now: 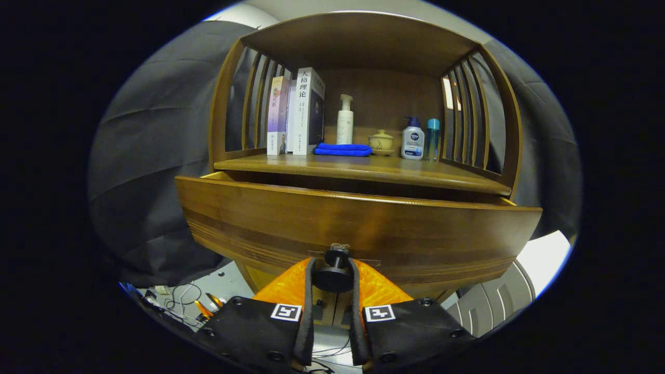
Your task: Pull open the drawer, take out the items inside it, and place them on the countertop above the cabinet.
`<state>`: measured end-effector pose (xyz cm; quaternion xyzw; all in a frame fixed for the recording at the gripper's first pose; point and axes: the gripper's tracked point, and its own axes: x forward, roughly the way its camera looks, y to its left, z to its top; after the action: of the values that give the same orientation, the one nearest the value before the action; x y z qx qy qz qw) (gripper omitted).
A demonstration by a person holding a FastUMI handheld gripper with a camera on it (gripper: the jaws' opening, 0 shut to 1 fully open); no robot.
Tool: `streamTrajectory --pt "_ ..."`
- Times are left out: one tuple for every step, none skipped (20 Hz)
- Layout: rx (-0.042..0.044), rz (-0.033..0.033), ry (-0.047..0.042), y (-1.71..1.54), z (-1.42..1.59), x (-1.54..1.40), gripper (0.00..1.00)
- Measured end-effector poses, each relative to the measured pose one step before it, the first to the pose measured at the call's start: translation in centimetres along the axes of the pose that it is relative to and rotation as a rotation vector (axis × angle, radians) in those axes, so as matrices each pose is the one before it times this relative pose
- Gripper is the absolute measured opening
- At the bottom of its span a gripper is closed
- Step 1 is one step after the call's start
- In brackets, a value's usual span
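Gripper (333,274) clamped on drawer knob (334,274) | drawer (358,228) pulled partly out of cabinet (363,47)

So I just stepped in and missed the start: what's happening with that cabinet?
A hand-held gripper has its fingers closed on the dark round knob of the wooden drawer, which is pulled partly out below the countertop. Books, bottles and a blue cloth sit there. The drawer's contents are hidden.
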<state>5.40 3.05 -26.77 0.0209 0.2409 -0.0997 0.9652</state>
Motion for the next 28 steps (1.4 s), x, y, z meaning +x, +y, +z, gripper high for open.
streamTrajectory --pt "0.00420 0.00142 0.00367 0.095 -0.014 -0.299 0.31" --pt "-0.00357 0.00103 0.00244 0.094 -0.199 -0.391 0.30" --pt "-0.00544 0.00218 -0.00415 0.108 -0.070 -0.446 0.31" --pt "-0.00410 0.00270 -0.00325 0.141 -0.243 -0.523 0.31" --pt "-0.00391 0.00409 -0.00264 0.088 -0.097 -0.468 0.30" --pt "-0.00269 0.00460 0.00223 0.133 -0.215 -0.431 0.30" --pt "-0.00260 0.00542 0.00163 0.069 -0.154 -0.370 0.30" --pt "0.00075 0.00449 0.00362 0.081 -0.215 -0.398 0.30" --pt "0.00101 0.00456 0.00449 0.077 -0.124 -0.275 0.30" --pt "0.00184 0.00447 0.00422 0.081 -0.190 -0.306 0.30" --pt "0.00081 0.00423 0.00533 0.080 -0.154 -0.273 0.30" --pt "-0.00156 0.00346 0.00364 0.105 -0.214 -0.198 0.30" --pt "-0.00668 0.00218 0.00533 0.065 -0.251 -0.132 0.30" --pt "-0.00793 0.00307 -0.00627 0.066 -0.083 -0.285 0.30" --pt "0.00021 0.00326 0.01021 -0.001 -0.024 -0.082 0.31" --pt "0.00515 0.00318 -0.00442 0.068 -0.101 -0.267 0.30" --pt "0.00285 0.00366 0.00409 0.128 -0.117 -0.038 0.30" --pt "-0.00155 0.00070 -0.00119 0.062 0.003 -0.197 0.30" --pt "-0.00410 0.00143 0.00195 -0.016 -0.039 -0.166 0.30" --pt "-0.00159 0.00129 -0.00142 0.047 -0.051 -0.043 0.30" --pt "0.00109 0.00271 0.00126 0.035 -0.019 -0.056 0.31" --pt "0.00111 0.00244 -0.00153 0.019 -0.050 -0.083 0.30" --pt "0.00202 0.00210 0.00175 0.015 0.038 0.036 0.30" --pt "0.00432 0.00125 0.00035 -0.032 0.049 0.051 0.30" --pt "0.00424 0.00037 0.00306 -0.016 0.069 0.106 0.30" --pt "0.00378 0.00396 0.00400 0.031 -0.032 0.056 0.31" --pt "0.00395 0.01310 0.00671 0.223 0.010 -0.282 0.35" --pt "0.00275 0.01676 0.01052 0.040 -0.122 0.045 0.44"
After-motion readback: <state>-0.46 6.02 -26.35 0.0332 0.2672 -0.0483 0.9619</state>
